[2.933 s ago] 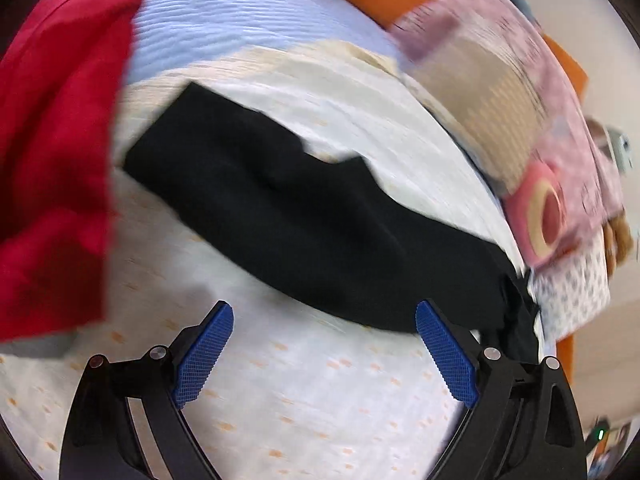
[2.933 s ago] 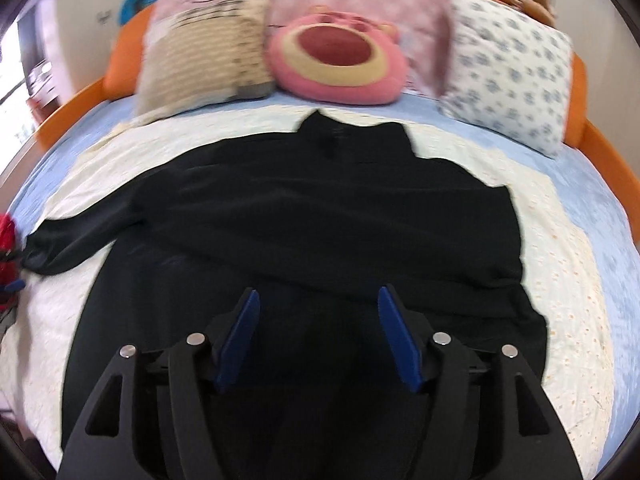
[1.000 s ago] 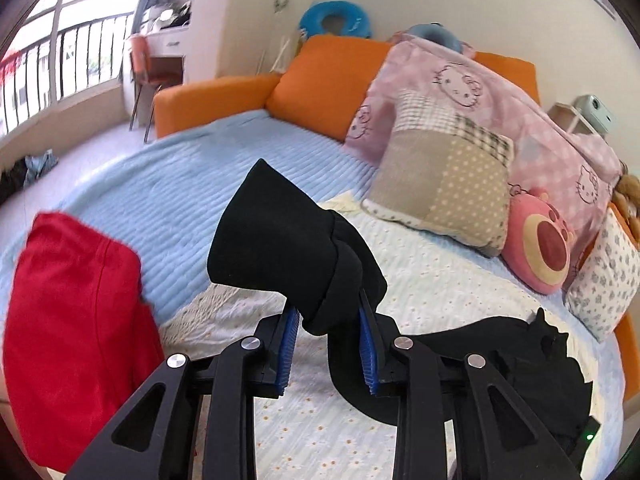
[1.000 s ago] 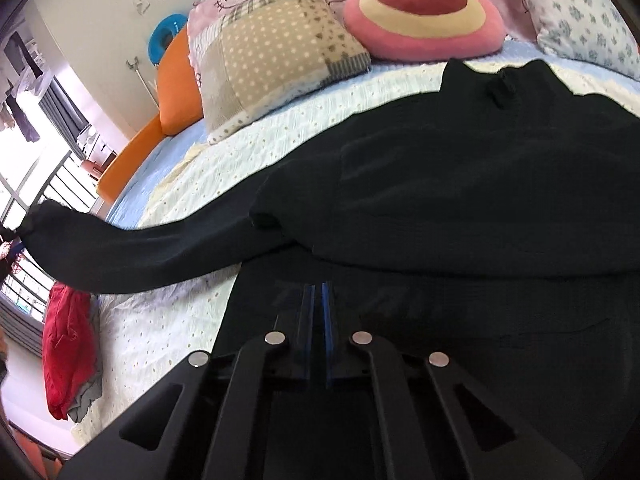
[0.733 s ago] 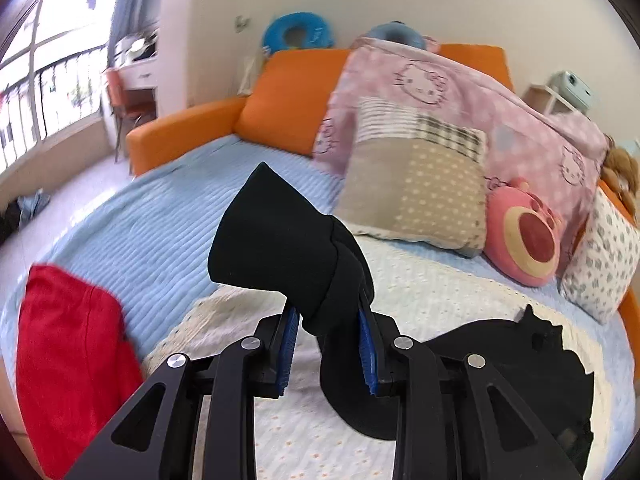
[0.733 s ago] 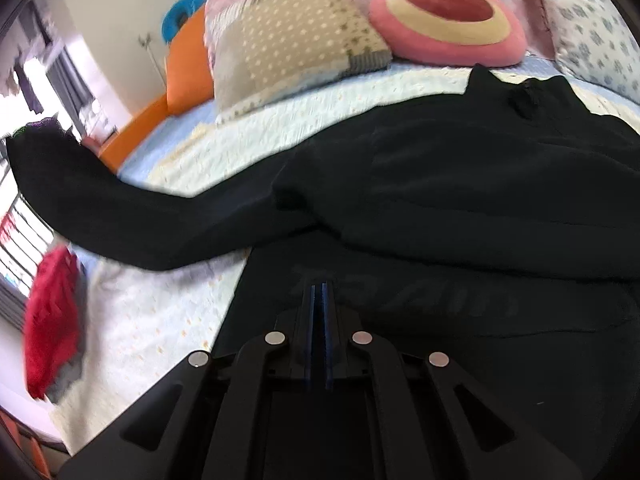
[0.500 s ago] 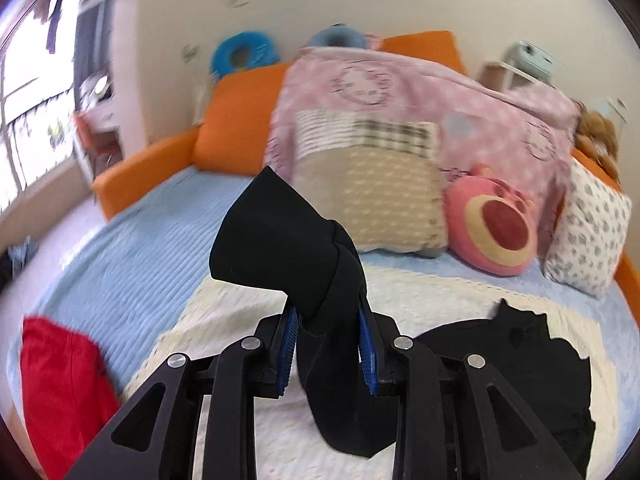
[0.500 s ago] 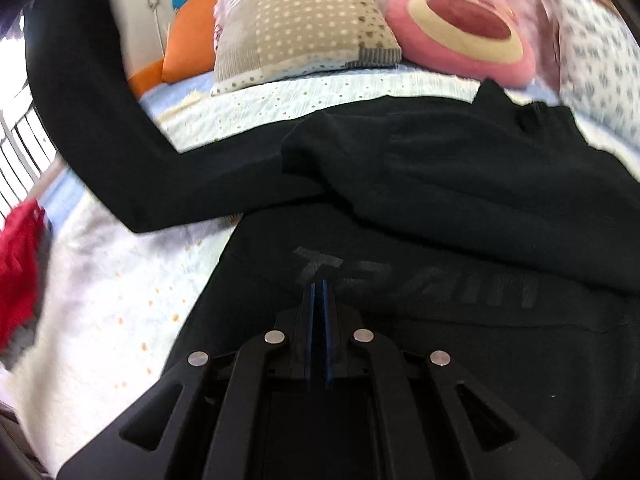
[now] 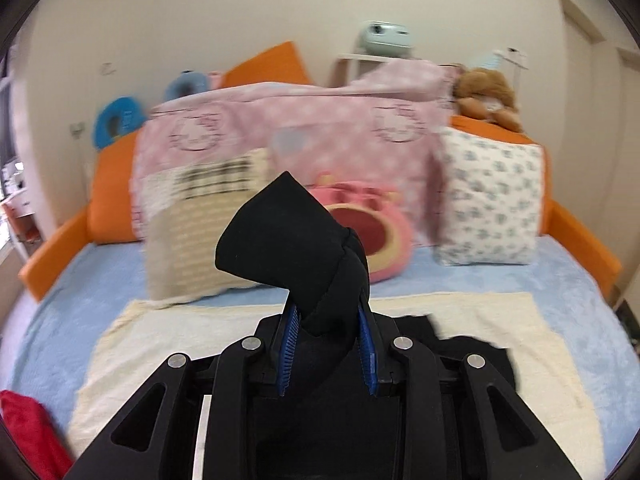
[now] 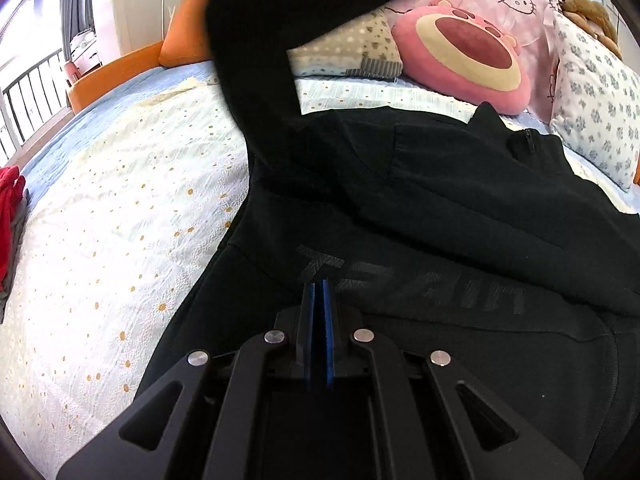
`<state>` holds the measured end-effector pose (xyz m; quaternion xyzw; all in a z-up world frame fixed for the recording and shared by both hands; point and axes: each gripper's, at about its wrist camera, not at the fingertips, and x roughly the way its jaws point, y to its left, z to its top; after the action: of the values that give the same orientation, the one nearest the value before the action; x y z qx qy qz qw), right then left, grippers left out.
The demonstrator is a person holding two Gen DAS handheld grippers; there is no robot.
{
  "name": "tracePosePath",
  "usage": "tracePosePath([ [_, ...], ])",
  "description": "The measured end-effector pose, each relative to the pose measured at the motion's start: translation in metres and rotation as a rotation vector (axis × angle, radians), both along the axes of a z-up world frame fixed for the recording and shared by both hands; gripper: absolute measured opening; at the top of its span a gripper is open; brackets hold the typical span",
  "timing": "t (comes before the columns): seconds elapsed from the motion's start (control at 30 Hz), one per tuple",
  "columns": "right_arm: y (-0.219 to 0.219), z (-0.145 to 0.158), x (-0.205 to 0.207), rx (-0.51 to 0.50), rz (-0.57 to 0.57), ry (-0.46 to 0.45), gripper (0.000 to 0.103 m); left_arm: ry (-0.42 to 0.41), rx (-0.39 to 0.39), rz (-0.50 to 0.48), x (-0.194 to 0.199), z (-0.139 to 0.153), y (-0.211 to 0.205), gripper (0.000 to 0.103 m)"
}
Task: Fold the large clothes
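Note:
A large black zip-neck top point(image 10: 460, 208) lies spread on a cream blanket point(image 10: 120, 208) on the bed. My left gripper point(image 9: 328, 344) is shut on the cuff end of its black sleeve point(image 9: 292, 240) and holds it up in the air above the garment body point(image 9: 472, 356). In the right wrist view the lifted sleeve point(image 10: 256, 60) rises from the shoulder toward the top of the frame. My right gripper point(image 10: 318, 320) has its blue pads closed together, low over the chest lettering point(image 10: 408, 280); whether it pinches cloth is not visible.
Pillows line the head of the bed: a beige patchwork one point(image 9: 192, 240), a pink round plush point(image 10: 460, 48), a floral white one point(image 9: 492, 200) and a pink Hello Kitty cover point(image 9: 280, 120). A red garment point(image 9: 28, 432) lies at the bed's left edge. Orange bed frame point(image 9: 52, 256) surrounds the mattress.
My left gripper has carried the sleeve from the bed's left side toward the middle, over the garment body. The right gripper has stayed shut over the chest.

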<state>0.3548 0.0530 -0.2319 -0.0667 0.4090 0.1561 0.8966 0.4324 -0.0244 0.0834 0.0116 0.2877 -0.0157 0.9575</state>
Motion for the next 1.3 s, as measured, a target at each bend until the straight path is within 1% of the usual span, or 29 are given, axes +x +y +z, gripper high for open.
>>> tracePosePath([
  [0.07,0.001,0.0,0.0,-0.007,0.0,-0.003,0.005,-0.014,0.005,-0.028,0.001,-0.008,-0.034,0.031],
  [0.13,-0.001,0.0,0.001,0.005,0.001,0.002,0.005,0.0,0.009,-0.052,0.005,-0.022,-0.066,0.031],
  [0.17,-0.002,0.0,0.0,0.015,0.003,0.006,0.005,0.02,-0.001,-0.07,0.01,-0.035,-0.088,0.031],
  [0.23,-0.006,0.0,0.002,0.046,0.005,0.019,0.005,0.037,-0.015,-0.078,0.013,-0.054,-0.111,0.031],
  [0.27,-0.008,-0.001,0.003,0.063,0.005,0.025,0.005,0.053,-0.02,-0.085,0.015,-0.071,-0.131,0.031],
  [0.3,-0.011,-0.001,0.004,0.082,0.006,0.031,0.005,0.062,-0.015,-0.089,0.015,-0.081,-0.141,0.031],
  [0.33,-0.012,-0.001,0.004,0.093,0.007,0.035,0.005,0.071,-0.003,-0.094,0.016,-0.094,-0.154,0.031],
  [0.37,-0.013,-0.001,0.004,0.097,0.007,0.036,0.005,0.08,0.033,-0.106,0.016,-0.112,-0.177,0.031],
  [0.43,-0.013,-0.001,0.004,0.098,0.008,0.036,0.005,0.081,0.084,-0.121,0.013,-0.135,-0.199,0.031],
  [0.47,-0.013,-0.001,0.005,0.098,0.009,0.035,0.005,0.081,0.11,-0.135,0.011,-0.152,-0.214,0.031],
  [0.5,-0.013,-0.001,0.004,0.099,0.01,0.034,0.005,0.089,0.119,-0.15,0.009,-0.167,-0.225,0.031],
  [0.53,-0.014,-0.001,0.004,0.107,0.013,0.038,0.005,0.097,0.124,-0.156,0.009,-0.178,-0.232,0.031],
  [0.67,-0.019,-0.002,0.01,0.144,0.014,0.053,0.005,0.206,0.122,-0.171,0.015,-0.238,-0.253,0.031],
  [0.73,-0.02,-0.002,0.012,0.151,0.015,0.054,0.005,0.242,0.132,-0.174,0.015,-0.266,-0.261,0.031],
  [0.8,-0.021,-0.003,0.014,0.161,0.015,0.056,0.005,0.268,0.132,-0.181,0.012,-0.286,-0.266,0.032],
  [0.83,-0.022,-0.003,0.014,0.167,0.016,0.057,0.005,0.283,0.131,-0.187,0.012,-0.293,-0.269,0.033],
  [0.87,-0.025,-0.005,0.017,0.174,0.016,0.058,0.005,0.31,0.137,-0.197,0.009,-0.307,-0.273,0.035],
  [0.9,-0.026,-0.006,0.018,0.181,0.016,0.059,0.005,0.321,0.154,-0.203,0.01,-0.314,-0.276,0.036],
  [0.93,-0.029,-0.006,0.017,0.184,0.016,0.059,0.005,0.297,0.211,-0.21,0.007,-0.321,-0.282,0.037],
  [1.0,-0.029,-0.006,0.017,0.185,0.017,0.061,0.005,0.283,0.278,-0.219,0.005,-0.323,-0.29,0.037],
  [1.1,-0.027,-0.006,0.017,0.174,0.017,0.058,0.005,0.325,0.307,-0.216,0.009,-0.32,-0.295,0.039],
  [1.13,-0.026,-0.006,0.016,0.172,0.017,0.057,0.005,0.341,0.315,-0.215,0.01,-0.318,-0.296,0.042],
  [1.2,-0.025,-0.006,0.015,0.17,0.017,0.057,0.005,0.376,0.34,-0.206,0.01,-0.31,-0.299,0.055],
  [1.23,-0.025,-0.005,0.013,0.17,0.017,0.057,0.005,0.386,0.329,-0.213,0.009,-0.305,-0.299,0.073],
  [1.27,-0.024,-0.005,0.013,0.169,0.017,0.057,0.005,0.39,0.286,-0.239,0.004,-0.296,-0.298,0.086],
  [1.3,-0.023,-0.005,0.011,0.165,0.017,0.056,0.005,0.376,0.242,-0.262,-0.003,-0.284,-0.295,0.091],
])
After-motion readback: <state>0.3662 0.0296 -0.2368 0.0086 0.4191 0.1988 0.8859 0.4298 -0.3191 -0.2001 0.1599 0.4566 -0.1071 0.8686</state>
